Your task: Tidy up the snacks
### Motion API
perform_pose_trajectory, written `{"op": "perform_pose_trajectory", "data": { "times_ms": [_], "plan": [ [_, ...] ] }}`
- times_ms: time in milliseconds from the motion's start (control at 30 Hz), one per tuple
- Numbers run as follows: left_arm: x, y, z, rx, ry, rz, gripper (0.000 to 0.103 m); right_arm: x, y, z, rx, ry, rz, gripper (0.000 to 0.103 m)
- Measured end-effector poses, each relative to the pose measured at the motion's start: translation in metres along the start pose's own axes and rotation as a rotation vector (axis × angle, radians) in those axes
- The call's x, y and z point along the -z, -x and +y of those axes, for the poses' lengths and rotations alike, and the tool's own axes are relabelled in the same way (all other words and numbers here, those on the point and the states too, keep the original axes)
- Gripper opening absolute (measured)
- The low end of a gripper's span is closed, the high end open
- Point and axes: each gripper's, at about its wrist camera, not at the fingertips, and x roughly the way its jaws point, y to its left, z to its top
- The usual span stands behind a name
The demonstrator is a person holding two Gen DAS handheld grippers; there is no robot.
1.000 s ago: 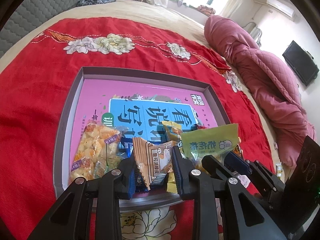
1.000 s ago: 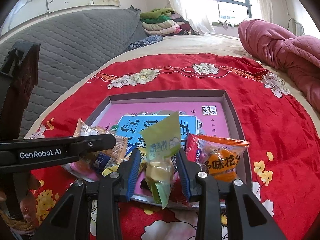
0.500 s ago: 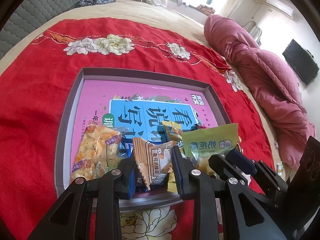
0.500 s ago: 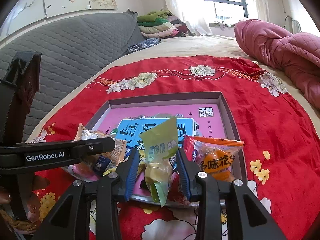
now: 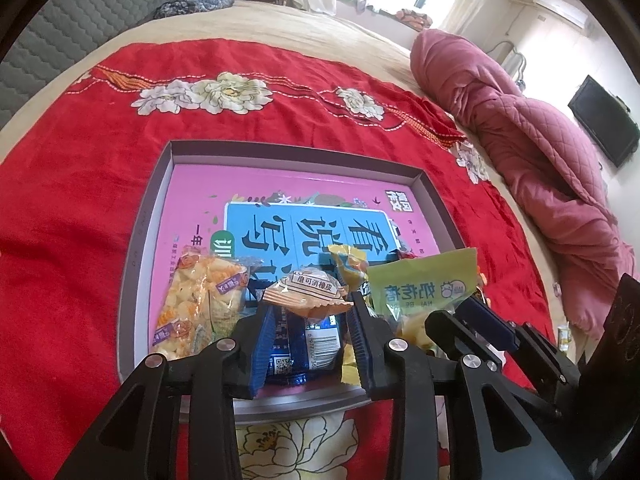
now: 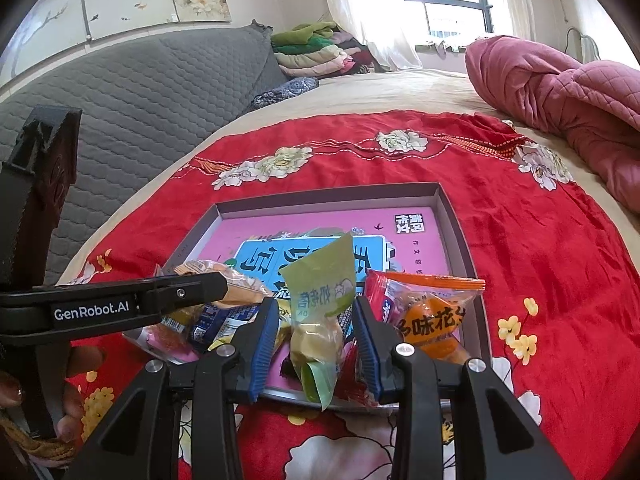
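The left tongs [image 5: 310, 334] are opening, the orange crinkled snack packet [image 5: 306, 294] loose between the pads; the right tongs [image 6: 316, 334] pinch a pale green snack pouch [image 6: 322, 312]; both hover over the grey shallow box lid [image 6: 454, 220] on the red bedspread [image 6: 540, 248].

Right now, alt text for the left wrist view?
The left tool, jaws opening, straddles a small orange snack packet lying on a blue packet at the near edge of a shallow grey tray with a pink printed base, on a red floral bedspread.
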Motion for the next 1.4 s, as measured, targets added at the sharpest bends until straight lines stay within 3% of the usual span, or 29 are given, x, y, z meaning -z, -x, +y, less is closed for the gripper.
{"op": "perform_pose_trajectory", "data": {
  "times_ms": [167,467,967,1167,1233,1400],
  "plan": [
    [0.000,0.004,-0.001,-0.003,-0.006,-0.006,0.045,0.000,0.002,0.000,0.000,-0.002,-0.005,0.038],
    [-0.002,0.012,-0.003,-0.003,-0.010,-0.021,0.048,-0.002,0.006,0.001,0.001,-0.005,-0.019,0.038],
    [-0.005,0.037,-0.011,-0.004,-0.033,-0.065,0.055,-0.006,0.023,0.000,0.024,-0.010,-0.061,0.049],
    [0.003,0.051,-0.012,-0.026,-0.042,-0.078,0.058,-0.008,0.036,-0.003,0.033,-0.012,-0.081,0.058],
    [0.008,0.056,-0.012,-0.025,-0.044,-0.070,0.071,-0.007,0.040,-0.003,0.034,-0.011,-0.082,0.063],
    [0.022,0.065,-0.015,-0.042,-0.049,-0.050,0.072,-0.001,0.056,-0.002,0.044,-0.008,-0.080,0.070]
  ]
}}
